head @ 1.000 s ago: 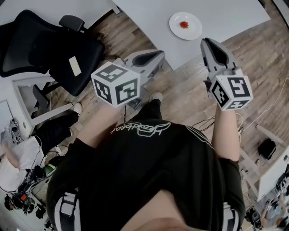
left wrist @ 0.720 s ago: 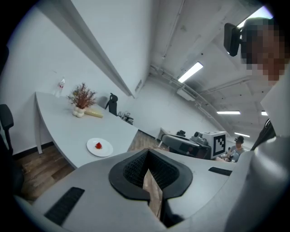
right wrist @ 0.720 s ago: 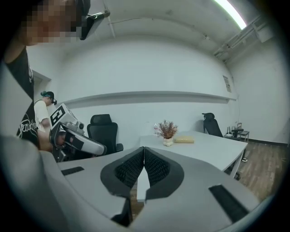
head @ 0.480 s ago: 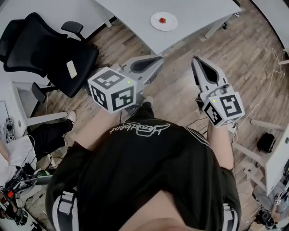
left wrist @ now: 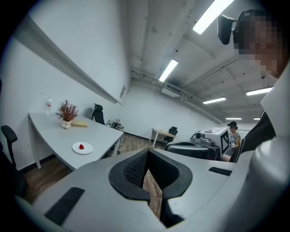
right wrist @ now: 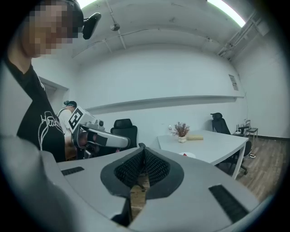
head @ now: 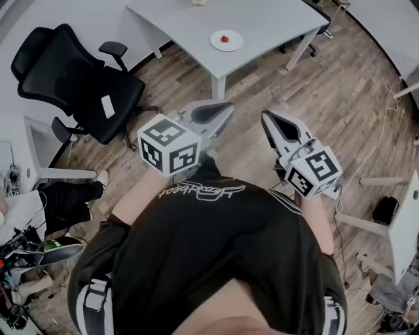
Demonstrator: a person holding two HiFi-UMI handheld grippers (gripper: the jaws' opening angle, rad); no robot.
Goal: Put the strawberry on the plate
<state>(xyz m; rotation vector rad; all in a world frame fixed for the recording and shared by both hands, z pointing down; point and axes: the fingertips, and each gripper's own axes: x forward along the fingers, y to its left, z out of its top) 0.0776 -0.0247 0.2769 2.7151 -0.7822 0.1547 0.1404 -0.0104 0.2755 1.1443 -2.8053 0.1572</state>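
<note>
Strawberry (head: 224, 38) sits on plate (head: 237, 44), well apart from you. Your left gripper (head: 226, 108) and right gripper (head: 267, 117) are pressed closed, empty. Likely soft, light, bruisable: if regripping, pinch mid-body gently.

- My left gripper (head: 226, 108) and my right gripper (head: 267, 118) both have shells of smooth, matt grey plastic.
- The pads (left wrist: 132, 168) inside my left gripper's jaws are black and finely ribbed, rubbery in look. The right gripper's are the same.
- The 2 marker cubes (head: 169, 145) are matt white with flat black printed squares.
- The floor (head: 314, 98) is wood plank, grained, with a dull sheen.
- The table (head: 275, 19) has a smooth, pale grey matt top.
- The plate (head: 234, 42) is white and smooth. The strawberry (head: 224, 38) is too small for me to judge its finish.
- The chair (head: 78, 78) is black and matt, with a cloth-like seat.
- My shirt (head: 216, 262) is black matt cloth with a white print.
</note>
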